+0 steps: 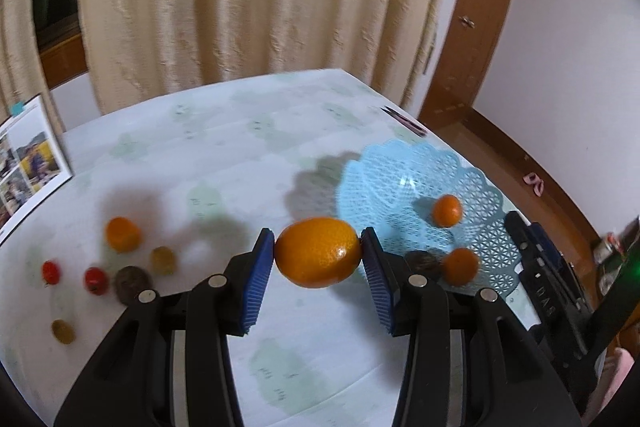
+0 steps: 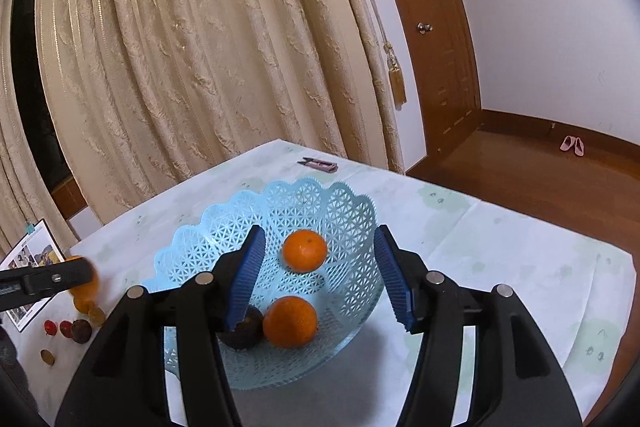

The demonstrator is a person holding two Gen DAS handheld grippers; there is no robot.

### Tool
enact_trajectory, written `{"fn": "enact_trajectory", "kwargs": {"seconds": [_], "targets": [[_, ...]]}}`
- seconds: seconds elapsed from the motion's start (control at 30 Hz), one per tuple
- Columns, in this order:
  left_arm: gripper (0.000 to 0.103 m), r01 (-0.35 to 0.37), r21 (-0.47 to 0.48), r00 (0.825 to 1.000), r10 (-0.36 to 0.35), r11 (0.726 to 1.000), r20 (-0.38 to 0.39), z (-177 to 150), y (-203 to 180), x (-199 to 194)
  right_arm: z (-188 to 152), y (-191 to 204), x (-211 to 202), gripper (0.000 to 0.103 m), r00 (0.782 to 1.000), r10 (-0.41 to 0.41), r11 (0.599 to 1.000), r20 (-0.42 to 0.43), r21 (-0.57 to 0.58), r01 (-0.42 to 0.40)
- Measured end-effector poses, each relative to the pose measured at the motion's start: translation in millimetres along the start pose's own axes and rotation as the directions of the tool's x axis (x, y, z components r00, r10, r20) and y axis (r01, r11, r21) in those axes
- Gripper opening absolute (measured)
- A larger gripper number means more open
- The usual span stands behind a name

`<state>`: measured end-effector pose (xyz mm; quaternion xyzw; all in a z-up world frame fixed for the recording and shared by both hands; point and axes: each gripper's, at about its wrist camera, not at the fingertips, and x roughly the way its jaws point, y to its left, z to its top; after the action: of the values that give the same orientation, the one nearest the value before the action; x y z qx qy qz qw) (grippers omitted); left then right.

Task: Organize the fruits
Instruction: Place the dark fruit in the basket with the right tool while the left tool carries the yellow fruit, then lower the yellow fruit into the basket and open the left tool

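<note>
Three fruits are already seen inside the blue basket (image 1: 400, 183) in the left wrist view: two small oranges (image 1: 447, 211) and a dark round fruit (image 1: 424, 261), all lying ahead and to the right of the left tongs (image 1: 318, 253). The left tongs are pinched on a larger orange (image 1: 318, 253), which is held clear above the worktop (image 1: 240, 147), just short of the basket's near rim. To the left of these tongs, loose fruit is left on the worktop: another orange (image 1: 122, 234), two small red fruits (image 1: 96, 279), a dark fruit (image 1: 132, 283) and two yellowish pieces (image 1: 163, 259). The right tongs are glimpsed at the right edge as a dark body only.

In the right wrist view, the right tongs (image 2: 320, 275) are held spread wide and empty, directly over the basket (image 2: 224, 227). Between and just below the blue pads (image 2: 248, 275), the two oranges (image 2: 305, 250) are seen in the bowl, with the dark fruit (image 2: 242, 337) partly hidden behind the left pad. Far to the left, the left tongs (image 2: 86, 277) are seen with the orange partly hidden behind them, above the remaining pile (image 2: 76, 327).

The task is judged under halfway: three pieces are binned, one is in transit, and about seven are left on the worktop.
</note>
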<state>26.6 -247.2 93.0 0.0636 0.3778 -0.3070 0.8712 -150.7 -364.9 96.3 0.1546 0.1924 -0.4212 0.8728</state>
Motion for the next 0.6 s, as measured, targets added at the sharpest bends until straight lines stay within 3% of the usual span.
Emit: {"fn": "enact_trajectory", "kwargs": {"seconds": [0.37, 0.47, 0.6], "targets": [[0.047, 0.053, 0.06, 0.998, -0.051, 0.997, -0.046, 7, -42, 36, 1, -3, 3, 0.058, 1.0, 0.004, 0.999, -0.012, 0.033, -0.004], [0.067, 0.043, 0.043, 0.999, -0.042, 0.998, -0.029, 9, -39, 33, 1, -2, 3, 0.059, 1.0, 0.008, 0.999, -0.01, 0.032, -0.007], [0.072, 0.017, 0.002, 1.0, -0.017, 1.0, -0.012, 14, -25, 28, 1, -2, 2, 0.061, 1.0, 0.008, 0.999, -0.004, 0.035, -0.008]]}}
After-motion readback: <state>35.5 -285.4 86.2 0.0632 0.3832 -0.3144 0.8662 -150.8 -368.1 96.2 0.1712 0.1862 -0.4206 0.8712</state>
